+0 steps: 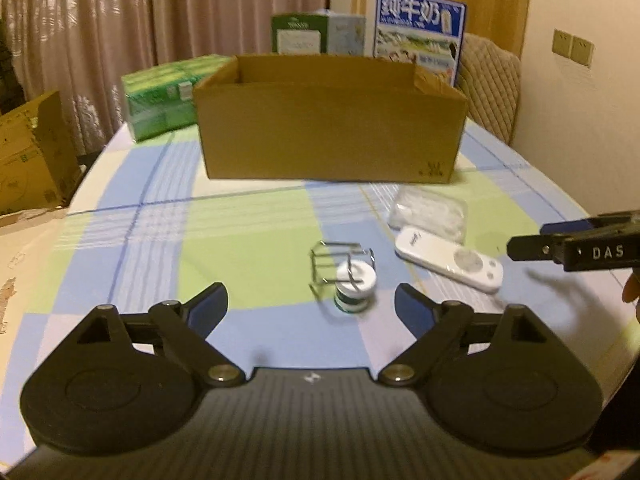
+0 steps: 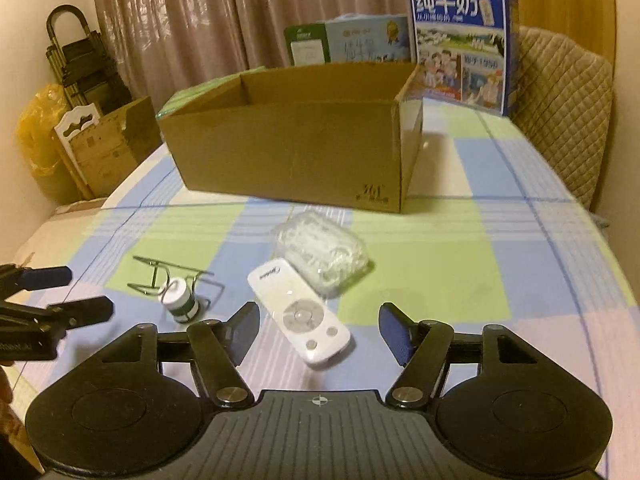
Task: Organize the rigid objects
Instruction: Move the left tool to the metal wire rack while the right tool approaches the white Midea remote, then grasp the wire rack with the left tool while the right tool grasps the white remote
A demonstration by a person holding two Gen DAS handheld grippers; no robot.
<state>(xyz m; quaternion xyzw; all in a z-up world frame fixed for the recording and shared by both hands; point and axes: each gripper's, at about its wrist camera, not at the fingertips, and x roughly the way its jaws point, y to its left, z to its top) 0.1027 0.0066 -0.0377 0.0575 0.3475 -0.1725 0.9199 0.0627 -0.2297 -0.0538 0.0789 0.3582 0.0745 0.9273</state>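
An open cardboard box (image 1: 328,128) (image 2: 292,148) stands at the back of the checked table. In front of it lie a white remote (image 1: 448,260) (image 2: 300,312), a clear plastic case (image 1: 430,214) (image 2: 324,252), a small white jar (image 1: 354,286) (image 2: 180,298) and a wire rack (image 1: 332,260) (image 2: 168,274) leaning over the jar. My left gripper (image 1: 310,306) (image 2: 80,292) is open and empty, just short of the jar. My right gripper (image 2: 318,330) is open above the remote's near end; only one of its fingers (image 1: 560,246) shows in the left wrist view.
Behind the box stand a blue milk carton box (image 1: 420,32) (image 2: 464,44), a green-and-white box (image 1: 316,32) (image 2: 348,44) and a green pack (image 1: 168,92). A padded chair (image 2: 564,120) is at the right. Cardboard boxes (image 2: 108,148) sit on the floor at the left.
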